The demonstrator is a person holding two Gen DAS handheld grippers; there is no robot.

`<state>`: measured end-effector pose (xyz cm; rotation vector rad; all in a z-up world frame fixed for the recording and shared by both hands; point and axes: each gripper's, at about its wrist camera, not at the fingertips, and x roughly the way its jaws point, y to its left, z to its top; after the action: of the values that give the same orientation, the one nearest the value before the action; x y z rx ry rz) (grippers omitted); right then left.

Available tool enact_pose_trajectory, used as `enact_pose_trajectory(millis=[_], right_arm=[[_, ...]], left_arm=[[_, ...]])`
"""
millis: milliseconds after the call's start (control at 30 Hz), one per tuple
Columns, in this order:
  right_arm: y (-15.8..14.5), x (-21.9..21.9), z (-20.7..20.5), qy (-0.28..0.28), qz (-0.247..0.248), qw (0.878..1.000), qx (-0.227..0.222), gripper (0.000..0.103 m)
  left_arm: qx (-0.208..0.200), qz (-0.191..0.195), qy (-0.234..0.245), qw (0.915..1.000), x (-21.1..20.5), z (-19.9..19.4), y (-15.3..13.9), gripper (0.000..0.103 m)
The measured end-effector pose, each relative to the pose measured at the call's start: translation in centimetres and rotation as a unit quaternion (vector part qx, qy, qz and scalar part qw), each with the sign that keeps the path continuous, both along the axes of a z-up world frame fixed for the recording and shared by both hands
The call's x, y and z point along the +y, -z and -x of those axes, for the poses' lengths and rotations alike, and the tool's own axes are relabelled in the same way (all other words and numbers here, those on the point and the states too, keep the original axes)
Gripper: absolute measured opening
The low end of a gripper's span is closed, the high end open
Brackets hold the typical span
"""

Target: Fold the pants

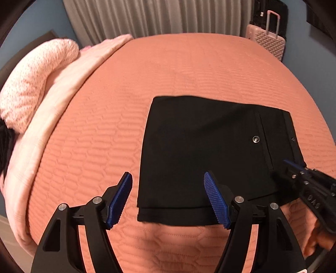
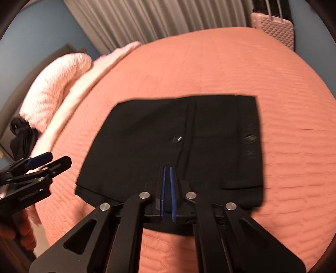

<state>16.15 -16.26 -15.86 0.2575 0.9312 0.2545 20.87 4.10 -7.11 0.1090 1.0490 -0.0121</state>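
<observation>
Black pants (image 1: 199, 151) lie folded into a compact rectangle on the orange bedspread (image 1: 168, 69), a metal snap button (image 1: 255, 139) facing up. My left gripper (image 1: 168, 187) is open and empty, above the pants' near left corner. My right gripper (image 2: 167, 178) has its blue pads pressed together over the near edge of the pants (image 2: 168, 136); I see no cloth between them. It shows at the right edge of the left wrist view (image 1: 294, 166), and the left gripper shows at the left of the right wrist view (image 2: 42, 161).
Pink pillow (image 1: 35, 84) and pale pink blanket (image 1: 69, 84) lie along the bed's left side. A dark garment (image 2: 21, 136) sits beyond them. A pink suitcase (image 1: 266, 40) stands at the far right, grey curtains (image 1: 157, 16) behind the bed.
</observation>
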Motion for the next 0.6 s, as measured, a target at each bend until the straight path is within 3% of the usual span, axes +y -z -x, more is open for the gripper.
enact_pose_trajectory(millis=[167, 300, 367, 400, 433, 500, 533, 567, 600], right_arm=[[1.6, -1.0, -1.2, 0.017, 0.020, 0.999, 0.018, 0.005], [4.1, -3.6, -0.8, 0.042, 0.005, 0.999, 0.027, 0.000], [4.7, -4.8, -0.4, 0.044, -0.018, 0.999, 0.025, 0.000], [5.1, -4.9, -0.4, 0.044, -0.027, 0.998, 0.026, 0.000], [5.4, -5.1, -0.4, 0.044, -0.035, 0.998, 0.025, 0.000], [5.8, -5.2, -0.5, 0.037, -0.046, 0.998, 0.023, 0.000], [5.9, -5.2, -0.6, 0.037, -0.053, 0.998, 0.025, 0.000], [6.1, -5.5, -0.7, 0.036, -0.064, 0.997, 0.027, 0.000], [6.2, -5.8, -0.7, 0.035, -0.076, 0.996, 0.029, 0.000]], left_arm=[[0.028, -0.003, -0.007, 0.9996, 0.8, -1.0, 3.1, 0.068], [0.050, -0.004, -0.006, 0.9987, 1.0, -1.5, 5.6, 0.068], [0.073, -0.010, -0.007, 0.9973, 1.4, -1.8, 8.2, 0.070], [0.072, 0.002, -0.004, 0.9974, 1.9, -1.7, 9.1, 0.076], [0.064, 0.008, -0.013, 0.9979, 2.6, -1.7, 9.6, 0.097], [0.071, 0.075, -0.031, 0.9942, 5.1, -2.2, 10.7, 0.098], [0.081, 0.127, -0.042, 0.9877, 6.6, -2.5, 11.3, 0.098], [0.080, 0.154, -0.040, 0.9840, 7.6, -2.6, 11.5, 0.098], [0.076, 0.141, -0.027, 0.9867, 7.4, -2.5, 11.3, 0.098]])
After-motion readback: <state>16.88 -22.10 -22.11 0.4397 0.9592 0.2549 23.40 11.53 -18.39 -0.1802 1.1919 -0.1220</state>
